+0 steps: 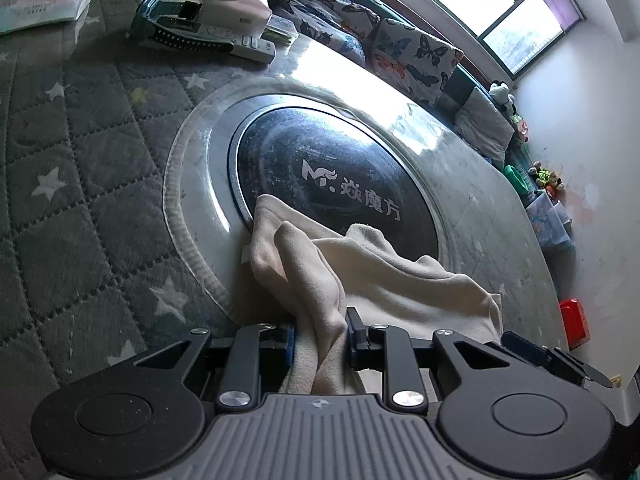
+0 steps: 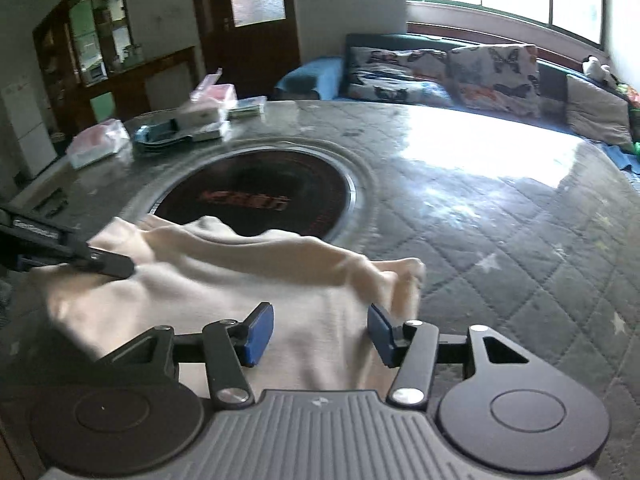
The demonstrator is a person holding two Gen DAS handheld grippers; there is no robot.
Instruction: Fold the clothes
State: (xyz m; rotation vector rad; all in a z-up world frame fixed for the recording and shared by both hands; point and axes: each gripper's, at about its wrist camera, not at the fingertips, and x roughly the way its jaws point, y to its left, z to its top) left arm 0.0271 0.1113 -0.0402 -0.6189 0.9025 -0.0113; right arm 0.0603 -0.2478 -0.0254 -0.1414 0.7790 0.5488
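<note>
A cream garment lies bunched on the quilted star-patterned table cover, partly over the black round hob. My left gripper is shut on a fold of the garment, which runs between its blue pads. In the right wrist view the garment spreads in front of my right gripper, whose blue pads stand wide apart over the cloth with a raised fold beside the right pad. The left gripper's black finger shows at the left, on the cloth.
A remote, boxes and tissue packs sit at the table's far side. Butterfly cushions line a sofa under the window. A red box sits off the table edge. The quilted cover stretches to the right.
</note>
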